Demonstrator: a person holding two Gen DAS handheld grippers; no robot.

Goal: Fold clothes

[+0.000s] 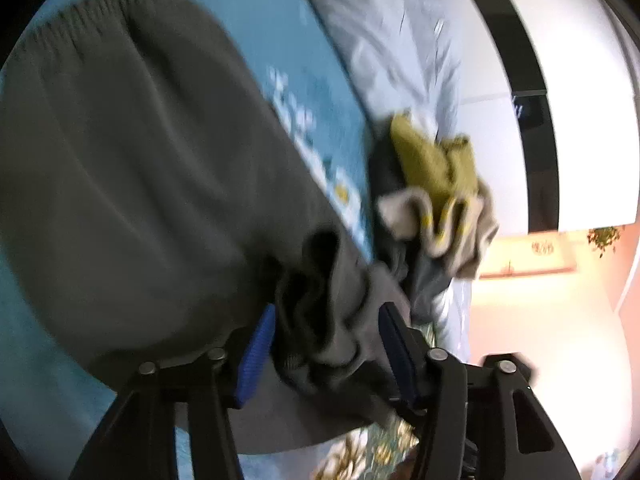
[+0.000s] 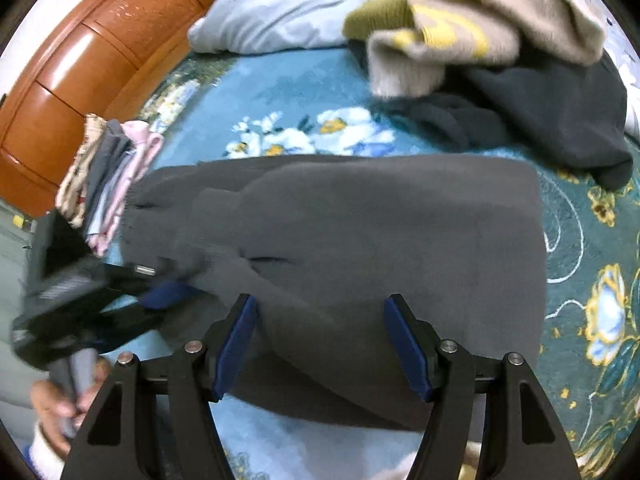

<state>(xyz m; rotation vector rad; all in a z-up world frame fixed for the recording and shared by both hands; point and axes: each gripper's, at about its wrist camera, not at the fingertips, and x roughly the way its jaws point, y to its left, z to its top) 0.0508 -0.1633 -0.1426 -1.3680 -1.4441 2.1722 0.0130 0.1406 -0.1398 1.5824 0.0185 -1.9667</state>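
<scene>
A heap of unfolded clothes lies at the far side of the bed, a beige and yellow knit and an olive piece on top of dark garments, with a pale blue quilt bunched just behind it and a brown wooden headboard along the left. A small stack of folded clothes sits near the headboard, touching the left edge of the grey sweater, which lies spread flat across the blue flowered bedspread in the middle of the right wrist view. The left gripper shows in that view as a blurred dark shape low on the left, at the sweater's near left corner, with a person's hand around its handle below. From its own camera it is tilted steeply, so the bed runs slantwise, and the picture is blurred. Its blue-padded fingers stand a moderate way apart with a thick bunch of grey sweater cloth crumpled between them; the cloth fills the gap and touches both pads, though the blur leaves it unclear how firmly it is pinched. The right gripper points forward over the near edge of the sweater, level with the bed, its fingers spread wide. Grey cloth lies under and between them, but neither pad presses on it.
</scene>
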